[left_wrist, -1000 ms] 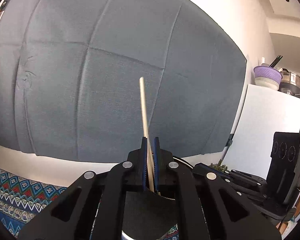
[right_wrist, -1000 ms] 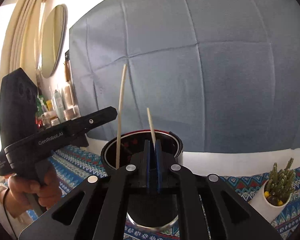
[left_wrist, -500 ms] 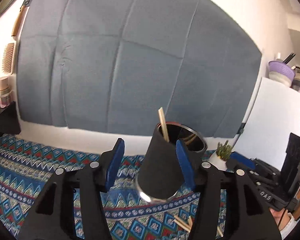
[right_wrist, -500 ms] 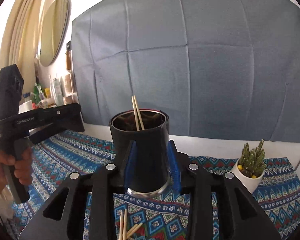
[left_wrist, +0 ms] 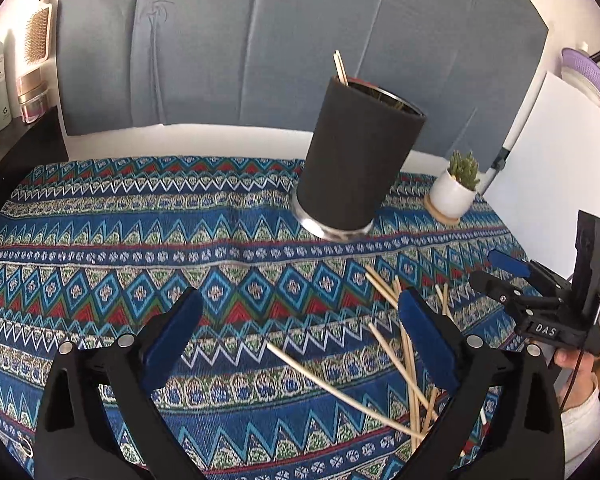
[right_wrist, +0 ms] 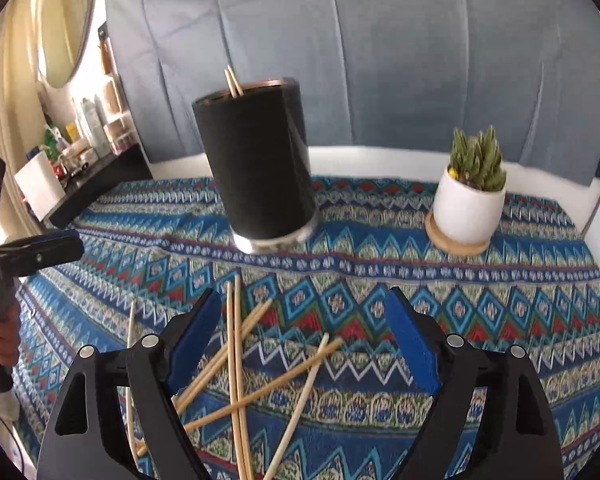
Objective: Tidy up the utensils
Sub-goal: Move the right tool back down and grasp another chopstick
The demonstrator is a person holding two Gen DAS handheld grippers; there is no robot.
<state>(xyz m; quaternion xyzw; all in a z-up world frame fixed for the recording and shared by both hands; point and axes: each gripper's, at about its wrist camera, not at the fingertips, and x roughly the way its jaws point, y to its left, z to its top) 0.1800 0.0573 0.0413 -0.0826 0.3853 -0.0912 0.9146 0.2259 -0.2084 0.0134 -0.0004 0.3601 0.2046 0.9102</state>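
A black cylindrical holder (left_wrist: 358,160) stands on the patterned cloth, with two chopstick tips (left_wrist: 340,67) sticking out of it; it also shows in the right wrist view (right_wrist: 258,160). Several loose wooden chopsticks (left_wrist: 404,356) lie crossed on the cloth in front of it, also in the right wrist view (right_wrist: 240,364). My left gripper (left_wrist: 296,344) is open and empty above the cloth, left of the pile. My right gripper (right_wrist: 304,344) is open and empty above the pile. Each gripper shows at the edge of the other's view.
A small cactus in a white pot (right_wrist: 470,196) on a wooden coaster stands right of the holder. A dark shelf with bottles (right_wrist: 80,136) lies at the far left. A white panel (left_wrist: 552,160) stands at the right. A grey cloth covers the back wall.
Both grippers were shut on a chopstick over the holder, then opened and dropped them in. Both have since pulled back and tilted down toward the loose chopsticks.
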